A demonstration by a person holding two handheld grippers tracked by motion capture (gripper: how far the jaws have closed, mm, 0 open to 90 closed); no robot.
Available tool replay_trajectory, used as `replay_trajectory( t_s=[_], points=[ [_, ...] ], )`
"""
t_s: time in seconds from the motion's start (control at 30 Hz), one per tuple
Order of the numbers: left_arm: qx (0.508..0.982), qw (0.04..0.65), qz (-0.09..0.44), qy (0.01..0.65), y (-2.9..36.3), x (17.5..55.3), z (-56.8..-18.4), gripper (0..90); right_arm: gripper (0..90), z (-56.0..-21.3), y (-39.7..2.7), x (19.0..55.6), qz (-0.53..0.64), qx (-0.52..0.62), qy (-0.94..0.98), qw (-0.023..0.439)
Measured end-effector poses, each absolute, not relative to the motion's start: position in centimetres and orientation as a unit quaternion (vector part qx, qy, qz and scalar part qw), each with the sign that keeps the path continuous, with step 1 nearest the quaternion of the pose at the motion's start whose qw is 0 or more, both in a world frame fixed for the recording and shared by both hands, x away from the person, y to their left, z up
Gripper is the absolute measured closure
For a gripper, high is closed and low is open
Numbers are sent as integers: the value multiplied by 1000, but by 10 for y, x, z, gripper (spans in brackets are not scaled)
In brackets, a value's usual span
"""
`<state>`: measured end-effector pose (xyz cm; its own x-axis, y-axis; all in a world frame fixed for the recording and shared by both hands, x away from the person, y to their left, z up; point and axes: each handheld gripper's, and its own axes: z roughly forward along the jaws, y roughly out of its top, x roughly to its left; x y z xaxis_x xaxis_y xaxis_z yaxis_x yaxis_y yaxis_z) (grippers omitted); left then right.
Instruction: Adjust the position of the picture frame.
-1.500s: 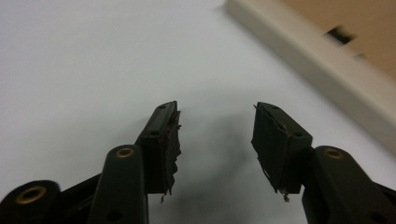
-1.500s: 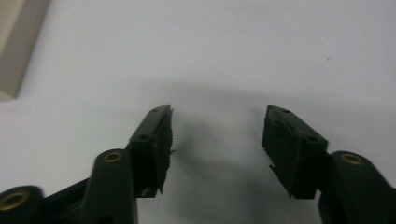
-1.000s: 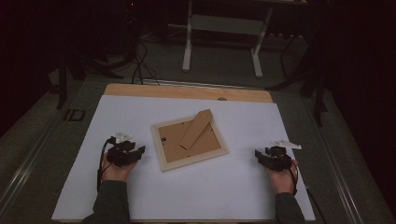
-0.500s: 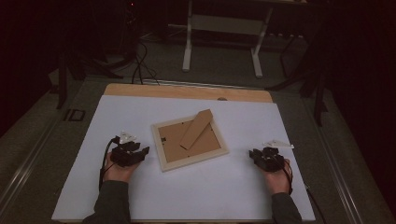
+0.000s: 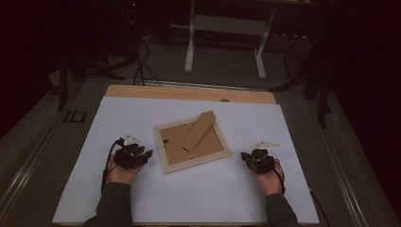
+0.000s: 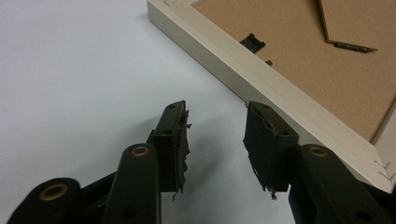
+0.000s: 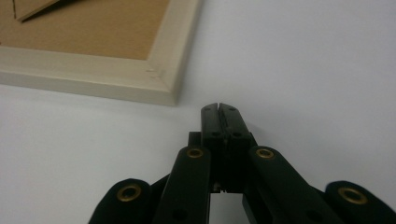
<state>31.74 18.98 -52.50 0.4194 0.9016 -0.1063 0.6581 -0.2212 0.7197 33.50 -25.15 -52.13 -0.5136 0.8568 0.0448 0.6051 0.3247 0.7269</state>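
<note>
A picture frame (image 5: 193, 144) lies face down near the middle of the counter (image 5: 142, 113), which is covered by a white sheet. The frame's pale wooden border surrounds a brown backing board, and its cardboard stand (image 5: 198, 131) lies across that board, pointing toward the counter's far edge. The frame sits turned a little, so none of its sides runs square with the counter's edges.

The left hand-held gripper (image 5: 146, 153) rests toward the counter's near left corner, just beside the frame's left side. In the left gripper view its jaws stand partly apart with only white sheet between them; they have just been closing a little, and nothing is held. The pale border (image 6: 261, 81) runs slantwise just past its right fingertip, close but, as far as can be told, not touching. A small black clip (image 6: 254, 43) shows on the backing board there.

The right hand-held gripper (image 5: 246, 156) sits toward the counter's near right corner, near the frame's near right corner and apart from it. Its jaws have just been closing and now meet tip to tip, with nothing between them. In the right gripper view the frame's mitred corner (image 7: 163, 79) lies ahead and to the left of the closed tips (image 7: 219, 108), on bare white sheet.
</note>
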Motion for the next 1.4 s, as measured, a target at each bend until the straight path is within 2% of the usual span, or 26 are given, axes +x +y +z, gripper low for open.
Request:
replay_trajectory(
  t_s=[0.33,0.87,1.03,1.2,1.4],
  points=[
    [779,344,156,500,181,317,-528,655,900,-518,-231,355,348,453,800,182],
    [801,332,140,477,168,309,-529,837,900,-523,-217,369,348,459,800,166],
    [812,330,126,465,162,307,-530,865,900,-522,-218,368,352,460,798,169],
    [824,323,134,446,153,303,-530,894,900,-519,-220,365,356,460,795,174],
    [823,326,119,449,154,302,-529,900,900,-513,-217,363,365,451,795,179]
  ],
)
